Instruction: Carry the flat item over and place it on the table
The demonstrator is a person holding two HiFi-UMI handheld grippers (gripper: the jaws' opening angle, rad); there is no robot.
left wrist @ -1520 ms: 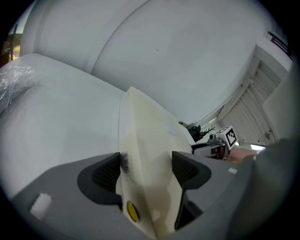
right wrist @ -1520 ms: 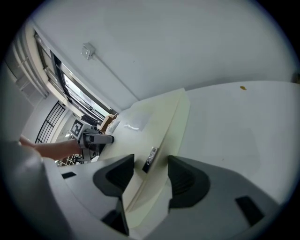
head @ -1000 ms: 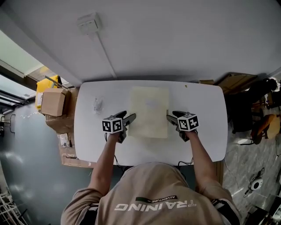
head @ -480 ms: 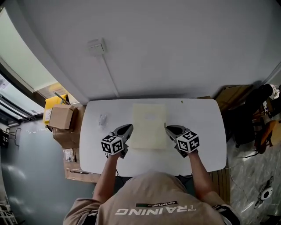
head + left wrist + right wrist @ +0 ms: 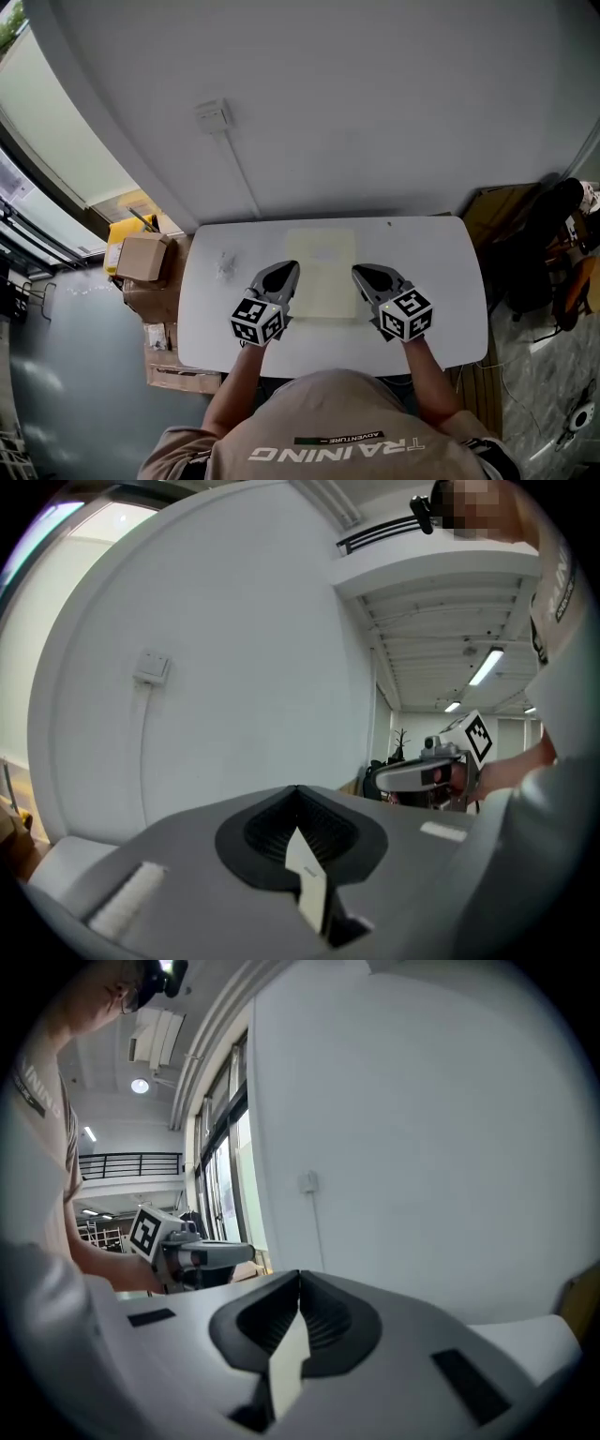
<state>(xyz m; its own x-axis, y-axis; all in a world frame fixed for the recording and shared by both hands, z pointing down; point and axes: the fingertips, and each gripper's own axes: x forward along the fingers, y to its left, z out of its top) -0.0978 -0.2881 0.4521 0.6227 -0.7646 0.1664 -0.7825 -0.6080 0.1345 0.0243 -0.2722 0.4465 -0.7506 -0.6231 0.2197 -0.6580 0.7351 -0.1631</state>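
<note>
Both grippers are now up off the worktop (image 5: pixel 441 281). A second ago the left gripper (image 5: pixel 285 274) and right gripper (image 5: pixel 367 276) sat low at the lower corners of the pale sheet (image 5: pixel 322 262), fingers spread. They now hang higher and look larger in the head view, drawn in toward frame centre, with fingers together on nothing. The right gripper's fingers have just been closing; the left's shut a moment sooner. The view itself has shifted: the wall switch box (image 5: pixel 213 115) has slid down from the upper left, and the worktop sits lower in the frame.
</note>
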